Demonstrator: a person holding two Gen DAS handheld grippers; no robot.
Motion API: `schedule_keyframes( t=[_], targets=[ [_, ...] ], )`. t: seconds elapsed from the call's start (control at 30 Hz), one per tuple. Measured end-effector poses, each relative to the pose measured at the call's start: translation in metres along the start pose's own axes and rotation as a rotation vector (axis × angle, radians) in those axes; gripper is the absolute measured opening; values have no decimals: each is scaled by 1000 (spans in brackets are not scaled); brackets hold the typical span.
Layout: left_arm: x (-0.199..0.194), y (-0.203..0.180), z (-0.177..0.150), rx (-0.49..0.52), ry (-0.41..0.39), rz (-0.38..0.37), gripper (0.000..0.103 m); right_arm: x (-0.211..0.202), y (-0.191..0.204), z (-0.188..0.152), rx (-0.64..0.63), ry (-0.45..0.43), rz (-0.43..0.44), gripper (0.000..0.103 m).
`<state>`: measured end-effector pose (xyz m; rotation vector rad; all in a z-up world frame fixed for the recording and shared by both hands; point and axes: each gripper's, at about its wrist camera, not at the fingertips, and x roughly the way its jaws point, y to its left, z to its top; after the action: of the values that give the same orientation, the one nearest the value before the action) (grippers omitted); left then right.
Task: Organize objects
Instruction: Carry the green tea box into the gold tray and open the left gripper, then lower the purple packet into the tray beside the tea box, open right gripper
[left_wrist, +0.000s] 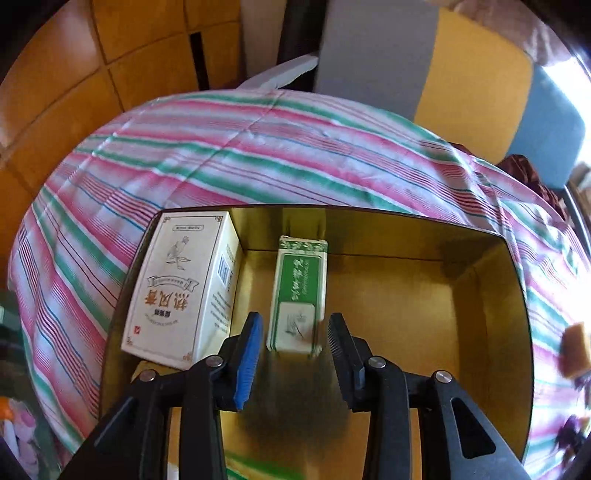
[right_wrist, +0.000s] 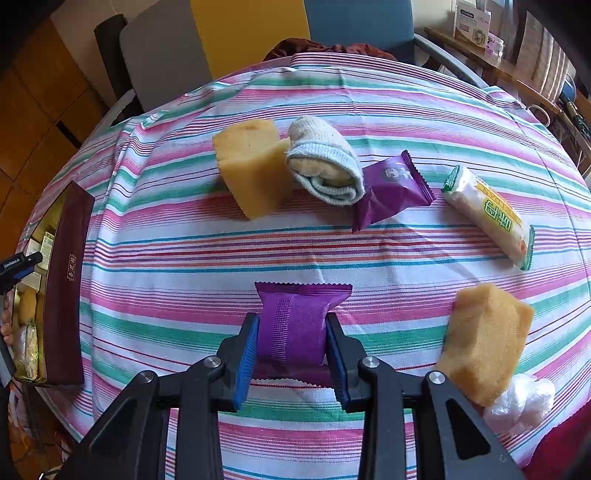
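A gold-lined box (left_wrist: 406, 295) lies on the striped tablecloth. Inside it, a white carton (left_wrist: 177, 291) with orange characters stands at the left, and a narrow green-and-white carton (left_wrist: 299, 291) sits beside it. My left gripper (left_wrist: 295, 332) hangs over the box with the green carton's near end between its fingertips; a thin gap shows on each side, so it is open. In the right wrist view my right gripper (right_wrist: 291, 332) is shut on a purple snack packet (right_wrist: 295, 321) just above the cloth.
On the cloth lie a yellow sponge (right_wrist: 251, 166), a rolled grey sock (right_wrist: 325, 162), a second purple packet (right_wrist: 391, 188), a white-and-yellow wrapped snack (right_wrist: 487, 218), another sponge (right_wrist: 487, 339) and crumpled plastic (right_wrist: 521, 402). The box's dark red wall (right_wrist: 66, 288) is at the left. Chairs stand behind the table.
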<state>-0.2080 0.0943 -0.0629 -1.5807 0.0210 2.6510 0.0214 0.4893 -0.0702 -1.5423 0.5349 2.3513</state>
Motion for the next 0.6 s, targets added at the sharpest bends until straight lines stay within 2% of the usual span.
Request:
schedule_keyframes(
  t=[0.17,0.37,0.5,0.6],
  targets=[
    [-30,4,-16,51,-66,-36,39,0,3,0,-16,-8,-13,35],
    [-70,26,-53,68,-117,-86,43,-7,4,0,-26,-39,-18,34],
    [-85,47,-72,67,-140,-83,44,-29,11,-2,-9,-90,28,34],
    [-93,61,-84,71,-157,-67,47,-50,36,-3,-42,-139,81,34]
  ],
)
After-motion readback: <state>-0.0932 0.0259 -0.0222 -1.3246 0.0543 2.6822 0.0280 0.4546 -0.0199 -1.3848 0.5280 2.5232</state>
